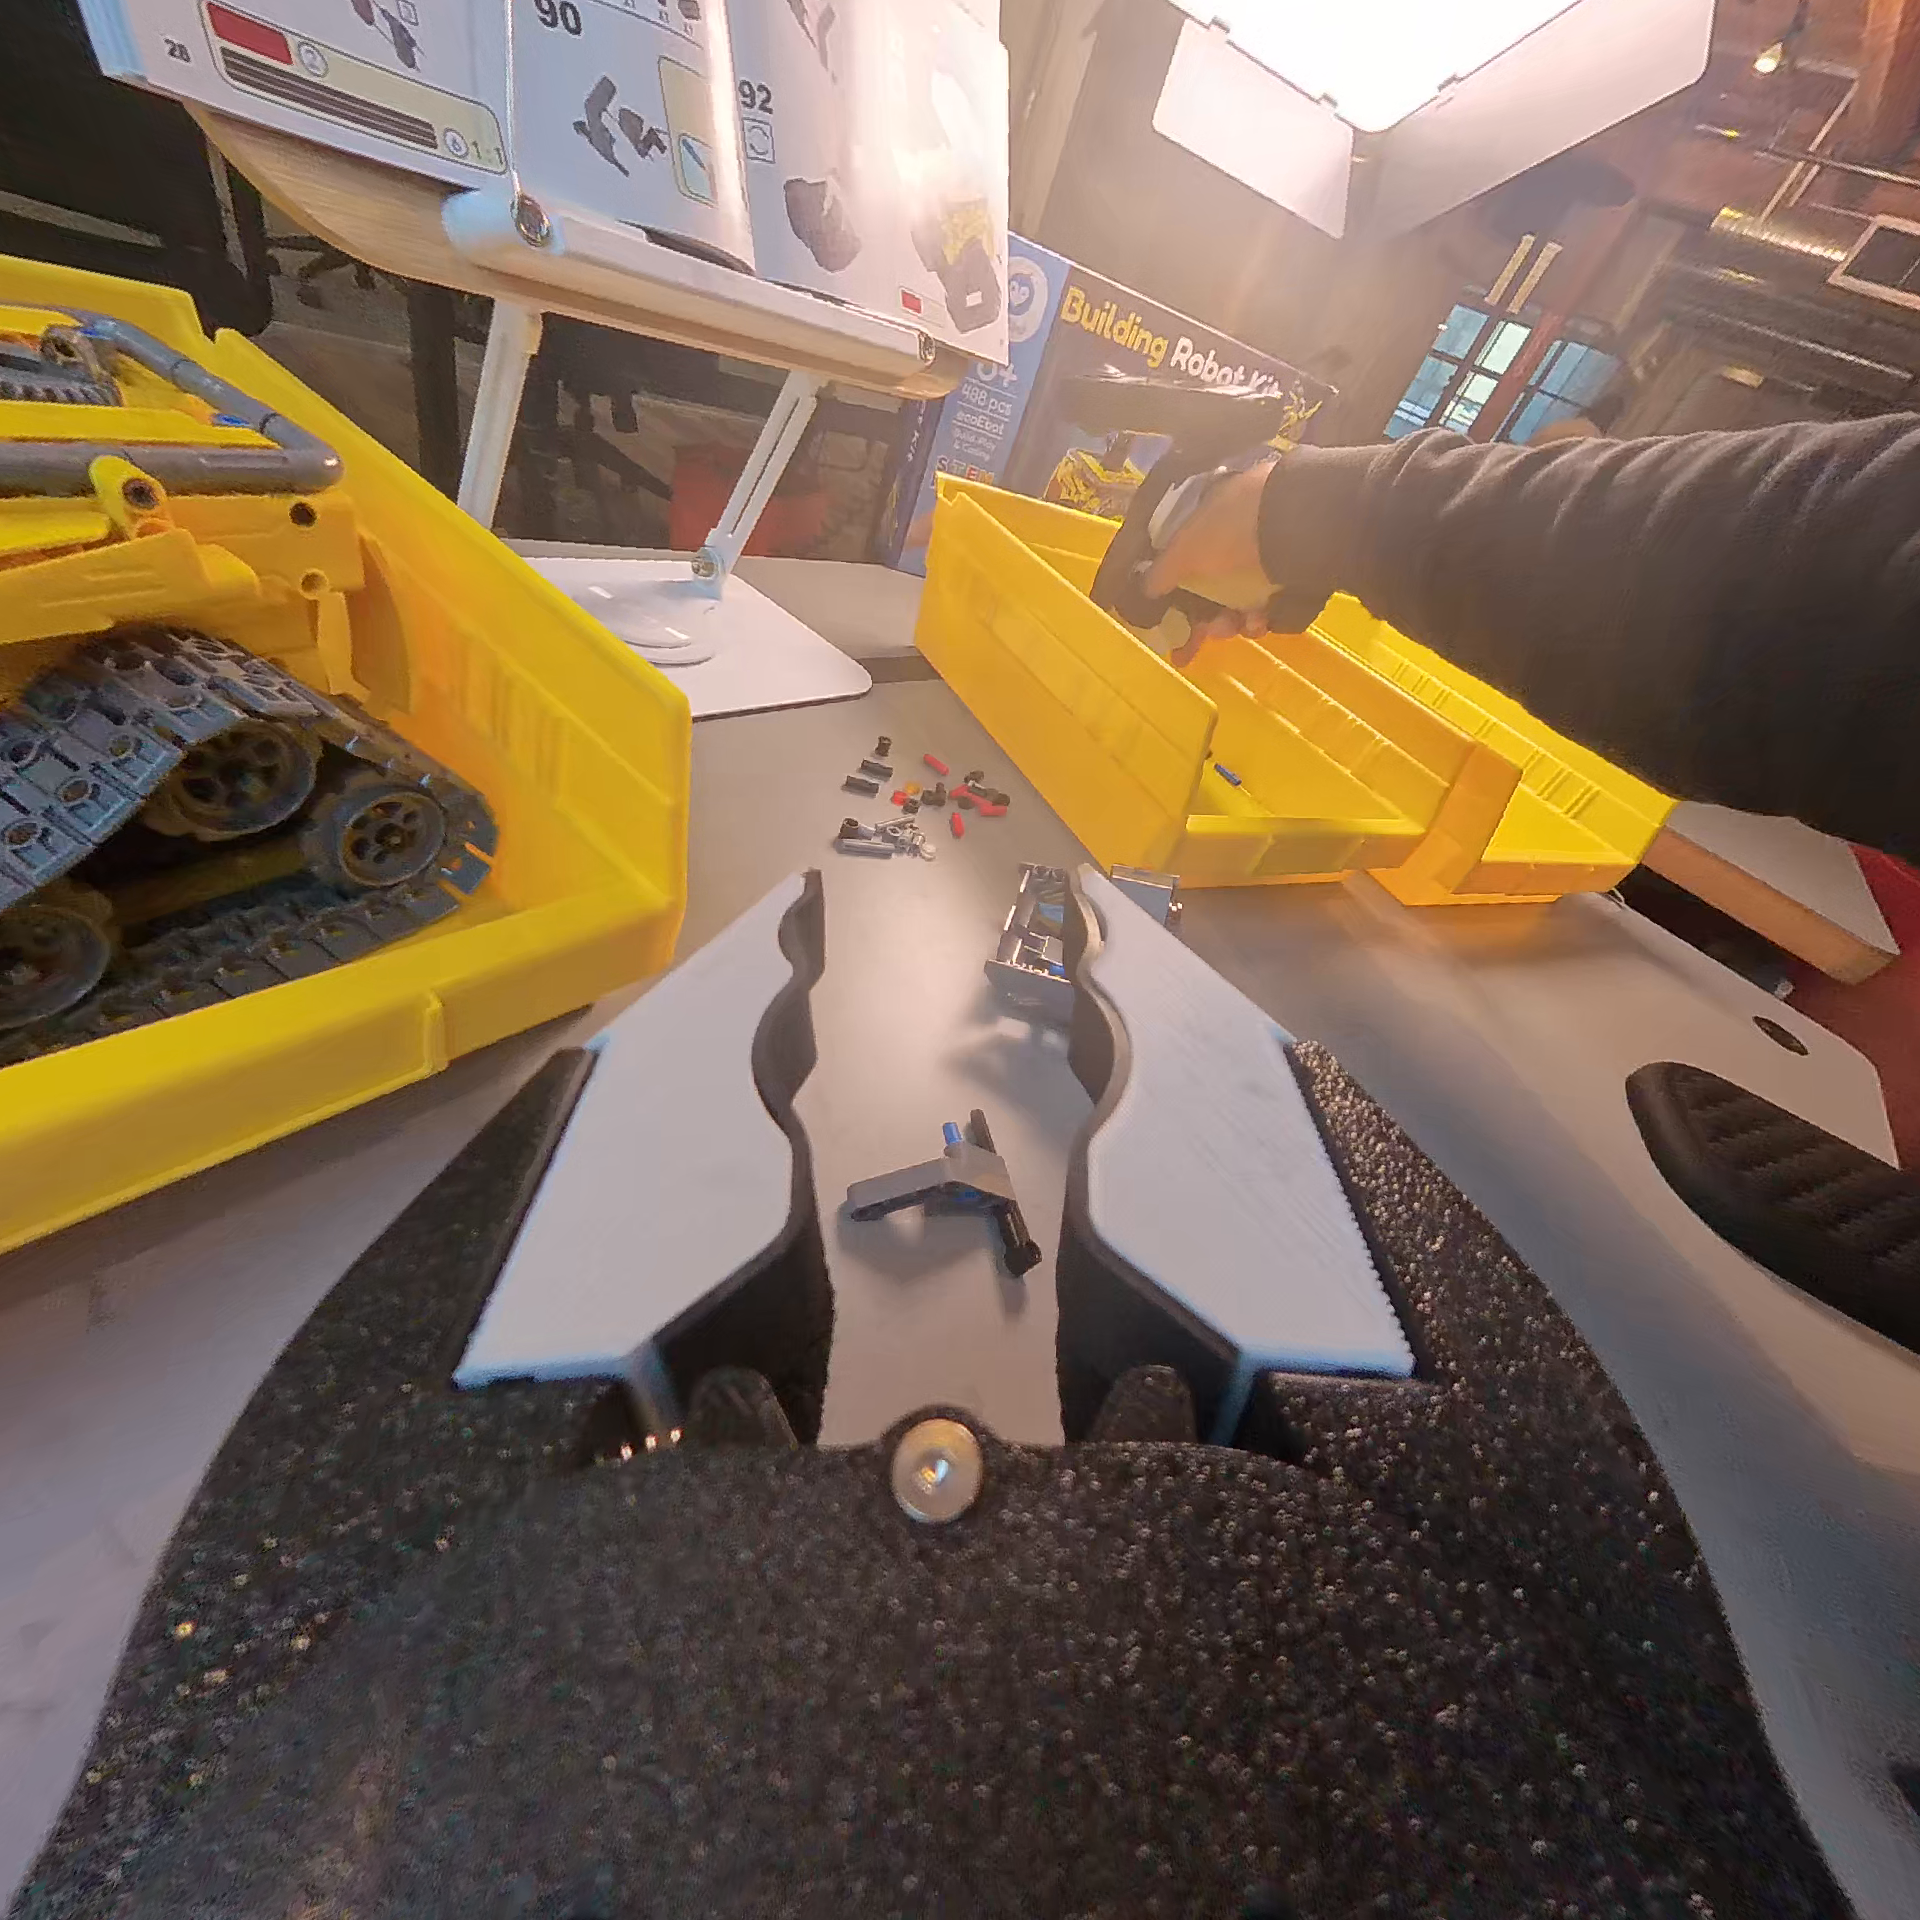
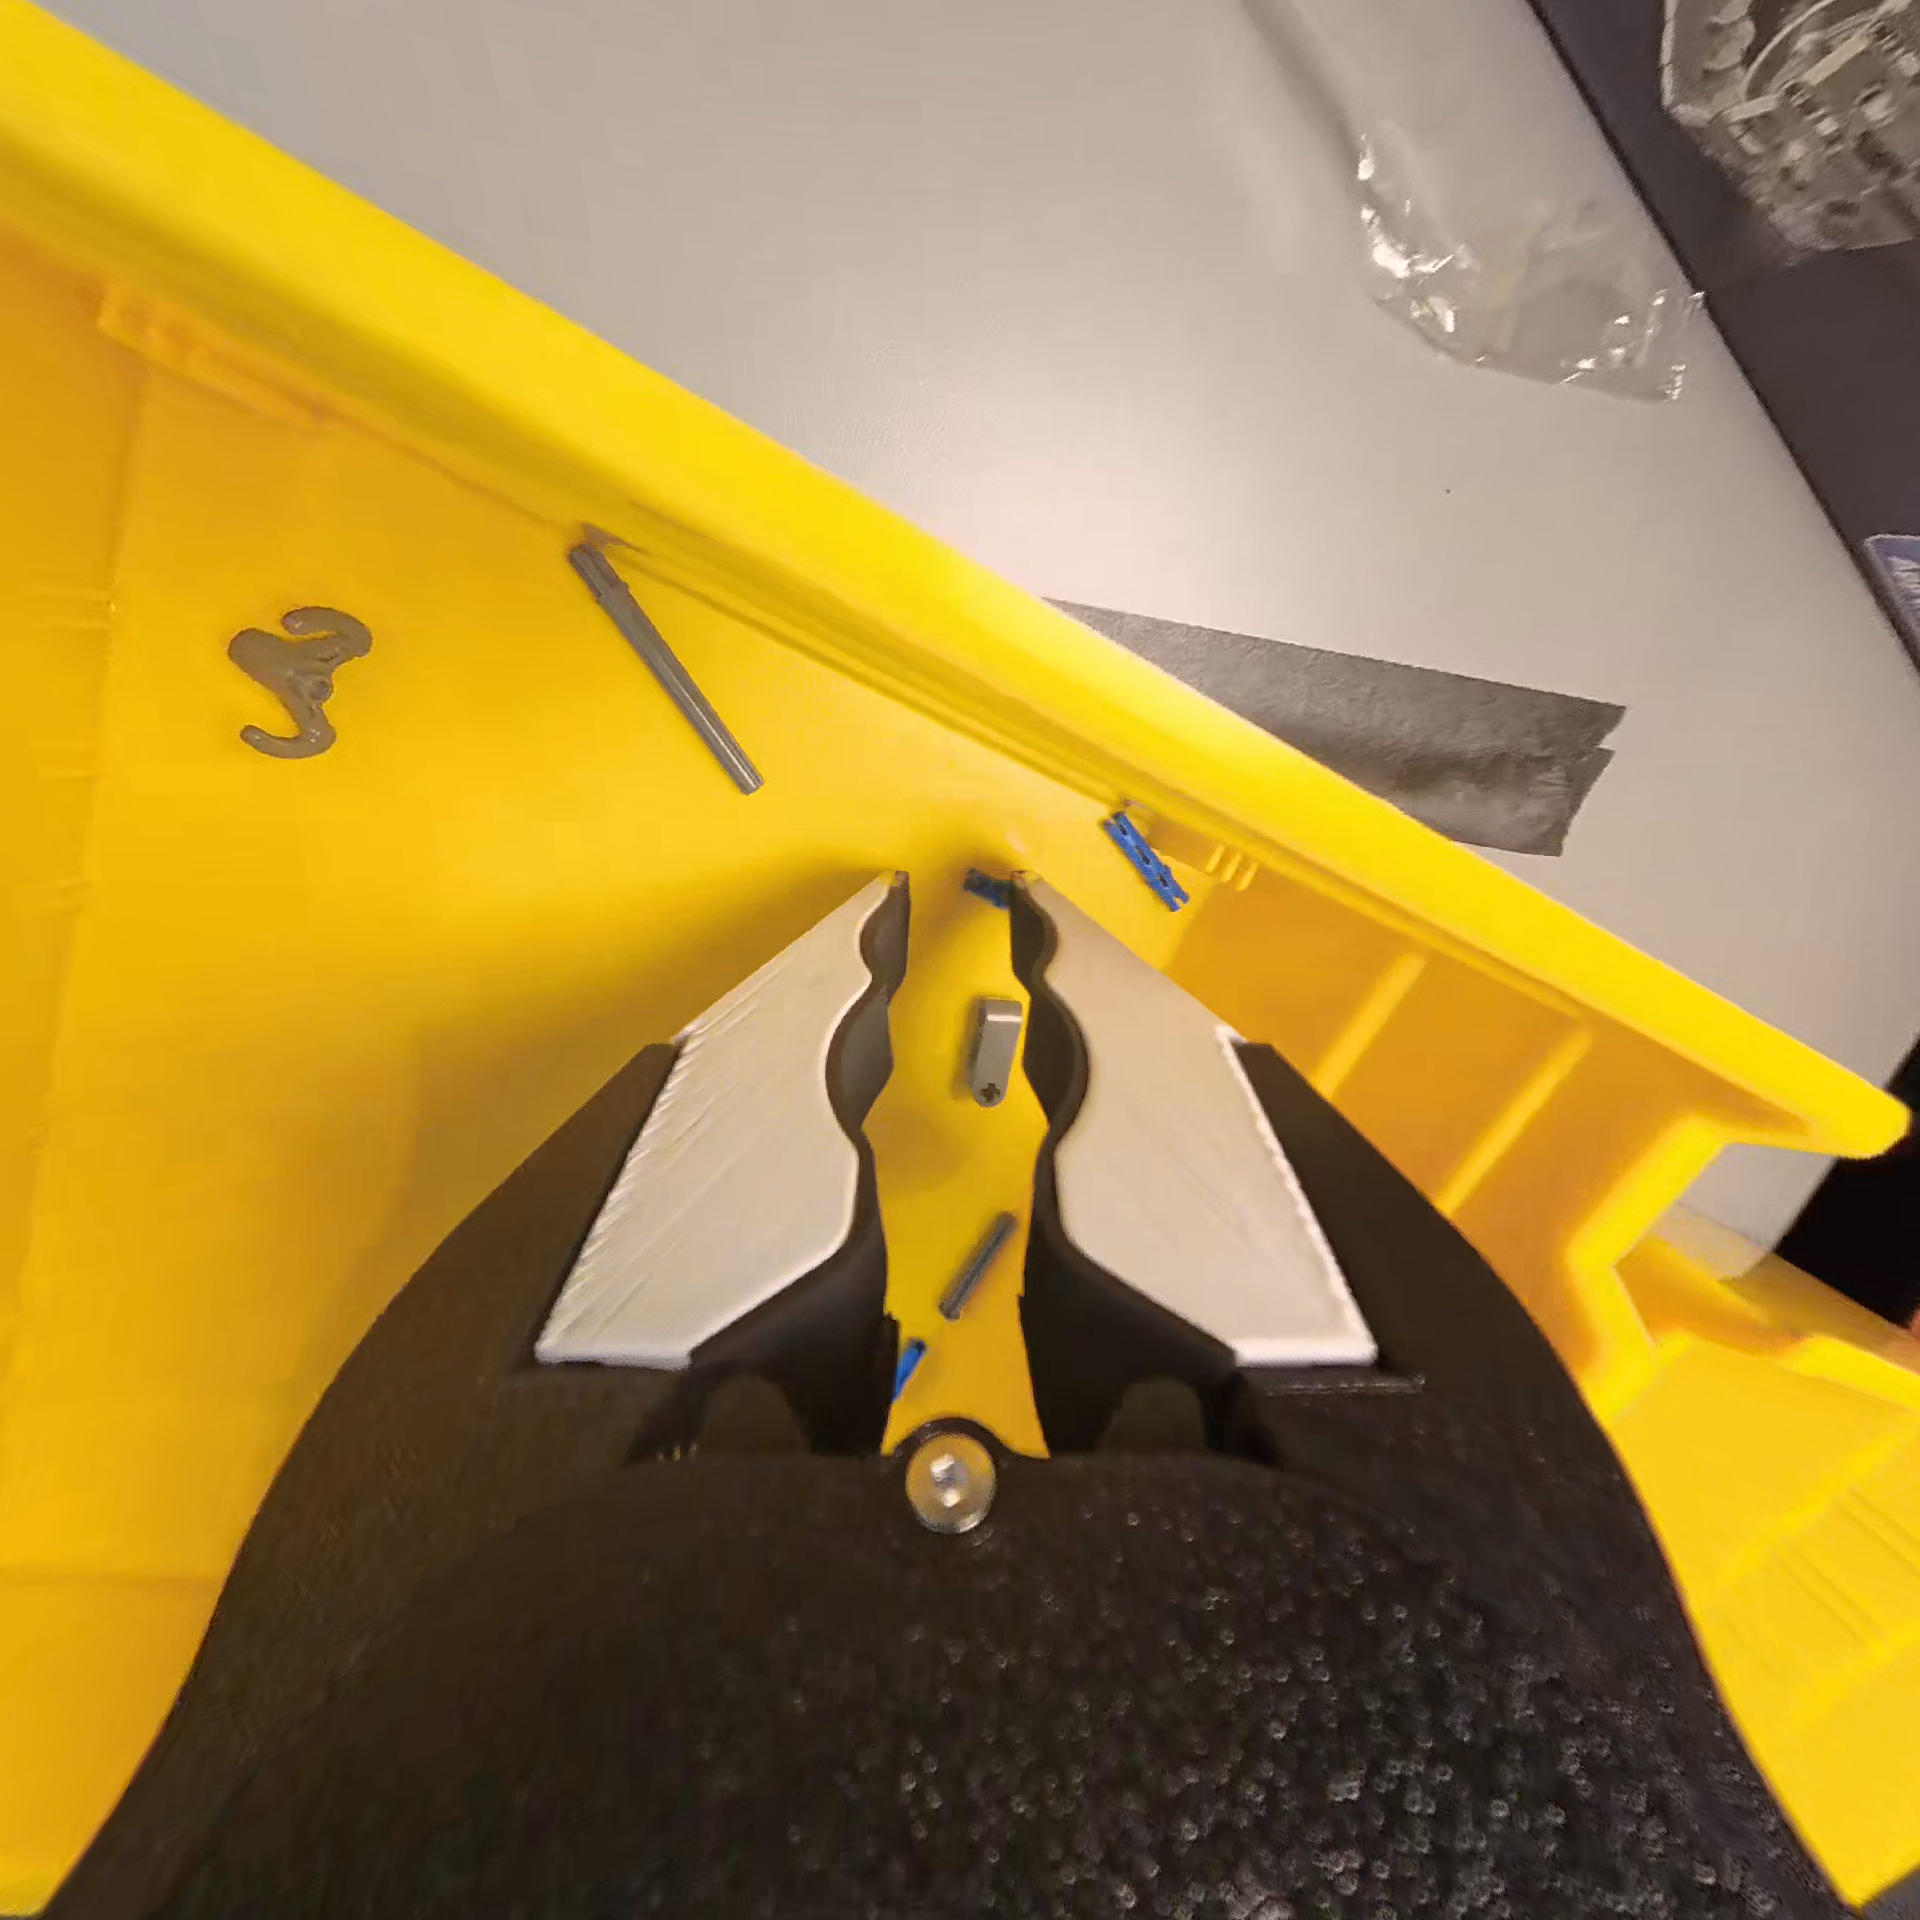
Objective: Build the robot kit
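Between our left gripper's (image 1: 943, 883) wide-spread fingers, we are seeing a small grey angled plastic piece (image 1: 940, 1184) lying ungripped. Our right gripper (image 2: 958, 881), narrowly parted, is touching a small blue plastic pin (image 2: 985, 885) at its fingertips inside the yellow plastic bin (image 2: 416, 935).

Bright lamp panel (image 1: 1434, 52) overhead blows out, warm glare washing booklet (image 1: 727, 156). Strong fisheye bending at edges. Right wrist view motion-blurred; soft shadows on table (image 1: 935, 1039).

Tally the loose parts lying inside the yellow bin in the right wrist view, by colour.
Grey plastic parts: 4 (hooked piece, long axle, short block, short axle)
Blue plastic pins: 3 (far pin, middle pin, near pin)
Total: 7
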`<action>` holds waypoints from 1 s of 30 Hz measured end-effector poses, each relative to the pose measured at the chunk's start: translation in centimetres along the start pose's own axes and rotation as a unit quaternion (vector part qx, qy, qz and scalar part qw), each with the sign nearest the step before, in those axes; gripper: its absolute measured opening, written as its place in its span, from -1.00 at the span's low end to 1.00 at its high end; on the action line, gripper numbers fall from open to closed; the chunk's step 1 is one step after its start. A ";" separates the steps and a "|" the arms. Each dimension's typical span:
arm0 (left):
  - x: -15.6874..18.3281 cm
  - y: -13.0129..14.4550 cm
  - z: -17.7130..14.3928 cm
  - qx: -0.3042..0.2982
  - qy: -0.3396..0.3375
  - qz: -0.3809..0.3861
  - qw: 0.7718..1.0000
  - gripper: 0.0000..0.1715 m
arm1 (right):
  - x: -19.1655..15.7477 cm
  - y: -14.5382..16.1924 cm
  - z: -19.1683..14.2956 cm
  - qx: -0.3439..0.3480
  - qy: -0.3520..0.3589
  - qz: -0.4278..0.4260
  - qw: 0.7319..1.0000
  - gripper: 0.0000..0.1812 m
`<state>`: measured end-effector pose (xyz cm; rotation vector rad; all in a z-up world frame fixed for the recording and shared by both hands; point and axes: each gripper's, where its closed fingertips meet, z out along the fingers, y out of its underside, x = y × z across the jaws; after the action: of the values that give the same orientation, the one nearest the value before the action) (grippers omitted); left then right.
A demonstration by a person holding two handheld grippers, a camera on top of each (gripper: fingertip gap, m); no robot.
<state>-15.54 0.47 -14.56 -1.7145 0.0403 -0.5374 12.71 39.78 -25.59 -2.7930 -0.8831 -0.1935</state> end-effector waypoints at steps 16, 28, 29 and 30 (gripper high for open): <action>0.4 -0.1 0.0 0.001 0.008 -0.004 1.000 -0.47 | -0.4 0.7 -1.3 0.008 -0.019 0.026 0.999 -0.68; 0.6 -1.1 -0.6 0.017 0.013 -0.006 1.000 -0.47 | -1.2 0.4 -0.2 0.029 -0.076 0.104 0.991 -0.83; 0.6 -1.0 -0.5 0.016 0.012 -0.006 1.000 -0.47 | -1.3 0.2 -0.2 0.037 -0.082 0.112 0.990 -0.87; 0.6 -1.0 -0.5 0.016 0.013 -0.007 1.000 -0.47 | -1.3 0.1 -0.1 0.041 -0.086 0.117 0.989 -0.88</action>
<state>-15.49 0.04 -13.39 -1.6790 0.0376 -0.5673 11.74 38.95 -25.76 -2.8367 -0.5742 0.1186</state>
